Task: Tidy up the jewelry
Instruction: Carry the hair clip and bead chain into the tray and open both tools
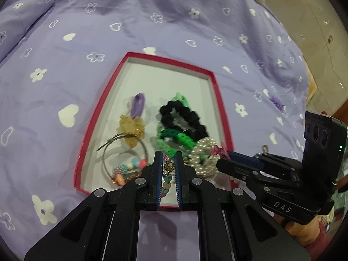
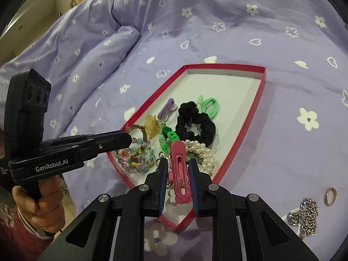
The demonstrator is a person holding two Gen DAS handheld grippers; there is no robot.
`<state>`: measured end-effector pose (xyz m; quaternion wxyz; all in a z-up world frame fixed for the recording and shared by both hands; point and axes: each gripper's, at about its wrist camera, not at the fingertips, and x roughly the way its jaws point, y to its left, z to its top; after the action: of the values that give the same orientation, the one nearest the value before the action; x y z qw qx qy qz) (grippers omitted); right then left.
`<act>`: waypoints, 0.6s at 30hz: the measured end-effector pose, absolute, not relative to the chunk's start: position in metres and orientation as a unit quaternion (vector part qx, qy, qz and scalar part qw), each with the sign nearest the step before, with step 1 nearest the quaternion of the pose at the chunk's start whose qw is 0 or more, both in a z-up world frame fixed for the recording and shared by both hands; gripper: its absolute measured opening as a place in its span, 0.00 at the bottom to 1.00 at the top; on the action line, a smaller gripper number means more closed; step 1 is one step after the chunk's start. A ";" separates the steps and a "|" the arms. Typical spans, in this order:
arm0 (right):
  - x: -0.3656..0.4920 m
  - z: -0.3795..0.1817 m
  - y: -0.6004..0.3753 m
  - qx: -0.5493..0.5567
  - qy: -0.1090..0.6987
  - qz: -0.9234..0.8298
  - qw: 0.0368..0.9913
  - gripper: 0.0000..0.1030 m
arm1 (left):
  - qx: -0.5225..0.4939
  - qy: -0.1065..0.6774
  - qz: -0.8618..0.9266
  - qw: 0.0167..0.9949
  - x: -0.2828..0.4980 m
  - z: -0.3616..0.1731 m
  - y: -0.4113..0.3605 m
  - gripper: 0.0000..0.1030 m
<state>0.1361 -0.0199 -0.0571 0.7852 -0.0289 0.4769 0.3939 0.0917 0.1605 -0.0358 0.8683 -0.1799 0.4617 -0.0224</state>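
A shallow red-rimmed box lies on the purple bedsheet and holds a black scrunchie, green hair ties, a pearl bracelet, a yellow piece and a wire bangle. My left gripper is over the box's near end, its jaws narrowly apart around a beaded bracelet. My right gripper holds a pink hair clip between its pads over the box's near corner.
A silver chain and a small gold ring lie on the sheet to the right of the box. A purple hair tie lies on the sheet further right. A pillow sits far left. The bed edge and floor are at right.
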 end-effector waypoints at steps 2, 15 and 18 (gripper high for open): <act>0.138 -0.062 -0.017 -0.039 0.480 0.390 0.785 0.19 | -0.181 0.465 -0.017 0.866 0.091 -0.041 0.164 0.09; 0.141 -0.074 -0.006 -0.060 0.488 0.383 0.782 0.21 | -0.148 0.479 0.007 0.865 0.088 -0.055 0.163 0.09; 0.141 -0.074 -0.006 -0.059 0.488 0.382 0.782 0.21 | -0.146 0.481 0.009 0.865 0.089 -0.056 0.163 0.09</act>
<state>0.1410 -0.0062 -0.0737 0.7823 -0.0591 0.4882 0.3825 0.0895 0.1634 -0.0557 0.8647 -0.1456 0.4806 0.0086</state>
